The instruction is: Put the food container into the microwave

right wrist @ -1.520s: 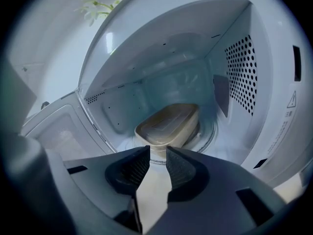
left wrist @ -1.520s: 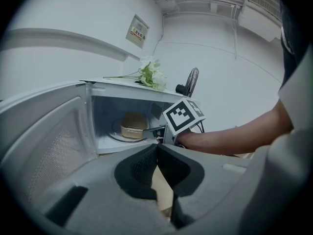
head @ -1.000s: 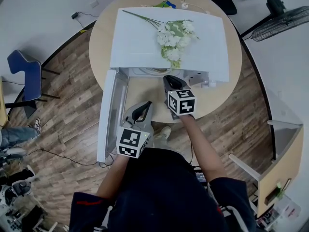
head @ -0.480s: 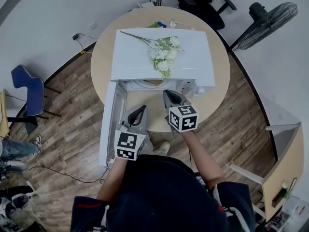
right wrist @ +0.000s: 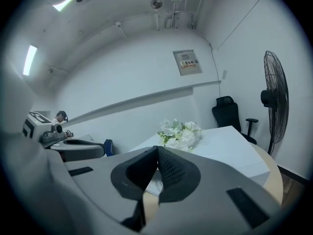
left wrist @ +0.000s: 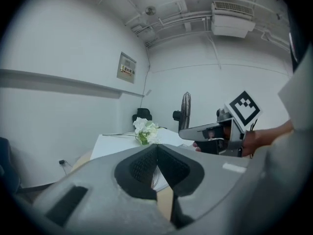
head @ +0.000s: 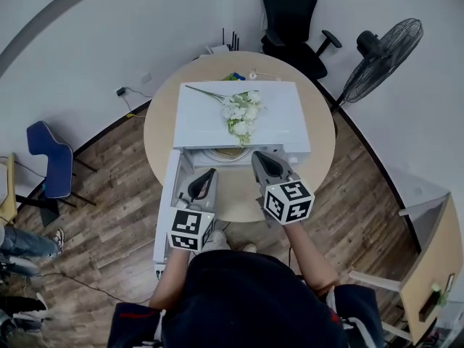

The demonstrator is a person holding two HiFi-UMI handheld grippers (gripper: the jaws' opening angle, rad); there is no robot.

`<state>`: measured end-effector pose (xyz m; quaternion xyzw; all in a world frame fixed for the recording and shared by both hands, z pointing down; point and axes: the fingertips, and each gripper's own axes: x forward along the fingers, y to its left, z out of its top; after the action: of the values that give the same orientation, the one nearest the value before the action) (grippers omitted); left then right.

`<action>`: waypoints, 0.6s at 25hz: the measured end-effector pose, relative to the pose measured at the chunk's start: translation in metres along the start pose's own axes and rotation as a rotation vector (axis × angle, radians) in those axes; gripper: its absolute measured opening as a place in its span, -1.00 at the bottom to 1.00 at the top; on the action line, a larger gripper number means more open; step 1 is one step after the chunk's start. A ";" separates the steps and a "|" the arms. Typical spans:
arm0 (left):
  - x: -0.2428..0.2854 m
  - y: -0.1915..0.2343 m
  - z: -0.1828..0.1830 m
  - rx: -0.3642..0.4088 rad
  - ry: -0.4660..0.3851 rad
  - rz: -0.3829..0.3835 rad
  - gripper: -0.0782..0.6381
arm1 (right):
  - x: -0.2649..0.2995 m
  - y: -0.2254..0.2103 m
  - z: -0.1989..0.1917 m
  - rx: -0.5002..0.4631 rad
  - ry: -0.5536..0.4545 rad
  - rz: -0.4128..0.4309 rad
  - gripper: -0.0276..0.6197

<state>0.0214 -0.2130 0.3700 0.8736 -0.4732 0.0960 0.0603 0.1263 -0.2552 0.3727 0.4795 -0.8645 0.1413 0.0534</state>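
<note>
Head view has the left gripper (head: 207, 174) and right gripper (head: 260, 156) pinched closed on nothing before the open microwave (head: 239, 114); the round rim inside may be the food container (head: 228, 153), probably light and thin-walled, best pinched gently at its rim

Left gripper (head: 209, 172): fingers (left wrist: 142, 166) closed, tips touching. Right gripper (head: 258, 155): fingers (right wrist: 173, 173) closed as well, tip to tip. Both are held out in front of the torso, side by side but apart, pointing forward. Right sits slightly further ahead than left. Left forearm (head: 172, 270) and right forearm (head: 310, 256) are bare and angle inward toward the body.
</note>
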 end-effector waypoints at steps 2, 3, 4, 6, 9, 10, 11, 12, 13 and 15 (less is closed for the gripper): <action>-0.005 0.000 0.013 0.003 -0.032 0.007 -0.74 | -0.010 0.003 0.011 -0.006 -0.030 0.001 -0.88; -0.006 -0.001 0.019 0.008 -0.047 0.009 -0.74 | -0.014 0.005 0.015 -0.008 -0.043 0.003 -0.88; -0.007 -0.002 0.025 0.015 -0.060 0.010 -0.74 | -0.019 0.006 0.019 -0.009 -0.054 0.005 -0.88; -0.009 -0.003 0.037 0.038 -0.081 0.015 -0.74 | -0.027 0.006 0.026 -0.010 -0.071 0.006 -0.88; -0.011 -0.004 0.050 0.073 -0.100 0.019 -0.74 | -0.036 0.007 0.035 -0.006 -0.094 0.005 -0.88; -0.013 -0.005 0.053 0.075 -0.106 0.015 -0.74 | -0.039 0.007 0.038 -0.010 -0.105 0.002 -0.88; -0.014 -0.006 0.056 0.072 -0.113 0.011 -0.74 | -0.042 0.008 0.041 -0.021 -0.118 -0.002 -0.88; -0.015 -0.006 0.059 0.069 -0.120 0.009 -0.74 | -0.044 0.009 0.045 -0.037 -0.132 -0.007 -0.88; -0.016 -0.007 0.061 0.068 -0.126 0.010 -0.74 | -0.047 0.010 0.049 -0.054 -0.145 -0.011 -0.88; -0.018 -0.008 0.064 0.077 -0.135 0.017 -0.74 | -0.052 0.013 0.054 -0.075 -0.163 -0.015 -0.88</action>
<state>0.0254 -0.2064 0.3036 0.8757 -0.4797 0.0553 -0.0062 0.1451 -0.2225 0.3072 0.4933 -0.8671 0.0692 0.0019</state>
